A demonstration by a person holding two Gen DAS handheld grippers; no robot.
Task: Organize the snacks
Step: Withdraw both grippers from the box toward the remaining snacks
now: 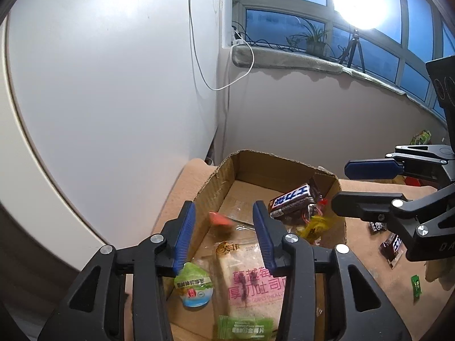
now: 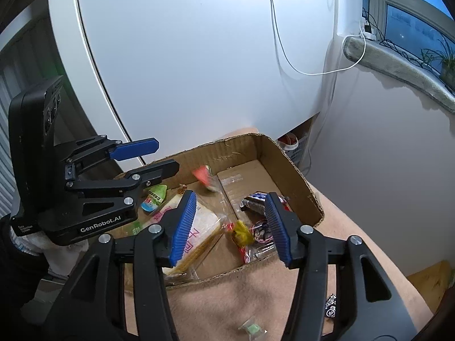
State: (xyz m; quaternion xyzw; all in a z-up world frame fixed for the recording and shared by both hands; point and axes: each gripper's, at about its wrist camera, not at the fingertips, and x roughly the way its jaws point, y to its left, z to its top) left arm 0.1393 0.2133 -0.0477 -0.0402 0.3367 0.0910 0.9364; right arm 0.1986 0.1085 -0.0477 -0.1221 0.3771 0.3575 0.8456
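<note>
Two grippers hang over the cardboard box (image 1: pixel 227 167) on the counter (image 2: pixel 256 298), which is covered with a beige cloth. Your left gripper (image 1: pixel 224 227) has its blue pads spread apart, and nothing is pinched between them; below it a small red snack (image 1: pixel 220 219) appears blurred over the box floor. Your right gripper (image 2: pixel 231 224) is also spread, with no snack between its pads. Inside the box you can see a bag of sliced toast (image 1: pixel 250 278), a small jelly cup with a green lid (image 1: pixel 194 288), a green wrapped sweet (image 1: pixel 246 326), a brown chocolate bar with blue letters (image 1: pixel 293 201) and a yellow wrapped snack (image 2: pixel 241 232). The chocolate bar lies near the right wall of the box, above the yellow one. Outside the box, on the cloth, more small packets (image 1: pixel 394 248) are lying, and a green wrapped sweet (image 2: pixel 251 328) lies in front of the box.
</note>
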